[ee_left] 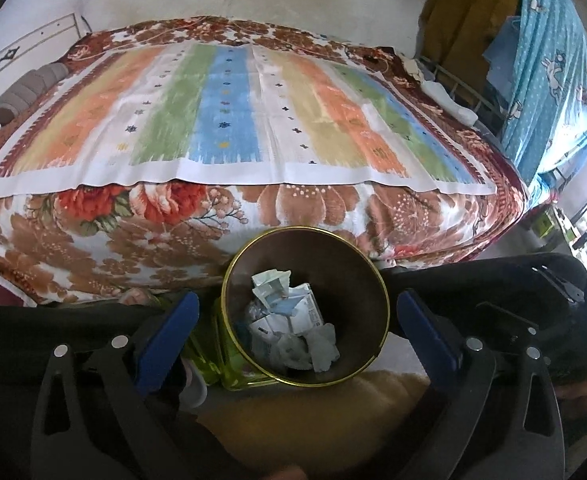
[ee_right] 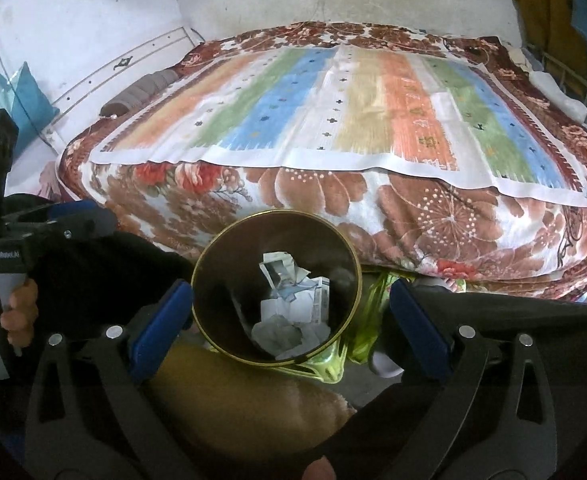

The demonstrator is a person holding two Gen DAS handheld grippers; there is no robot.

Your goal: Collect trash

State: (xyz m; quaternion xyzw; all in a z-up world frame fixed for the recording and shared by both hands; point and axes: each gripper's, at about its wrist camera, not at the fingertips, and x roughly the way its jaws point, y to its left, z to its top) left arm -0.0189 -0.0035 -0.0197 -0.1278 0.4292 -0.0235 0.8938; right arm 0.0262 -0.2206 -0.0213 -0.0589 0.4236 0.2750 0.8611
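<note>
The left gripper [ee_left: 297,332] stands wide above the waste bin [ee_left: 367,276], its blue pads [ee_left: 165,334] either side of the rim and clear of it, nothing between them. The right gripper [ee_right: 291,322] hangs over the same bin equally wide and empty. Inside the bin, on its floor, lies the crumpled paper trash [ee_left: 289,320]. Against the bin's base sits a yellow-green wrapper [ee_right: 357,320]. Just beyond the bin is the bed [ee_left: 105,240], with a striped cloth [ee_left: 229,112] spread on top.
</note>
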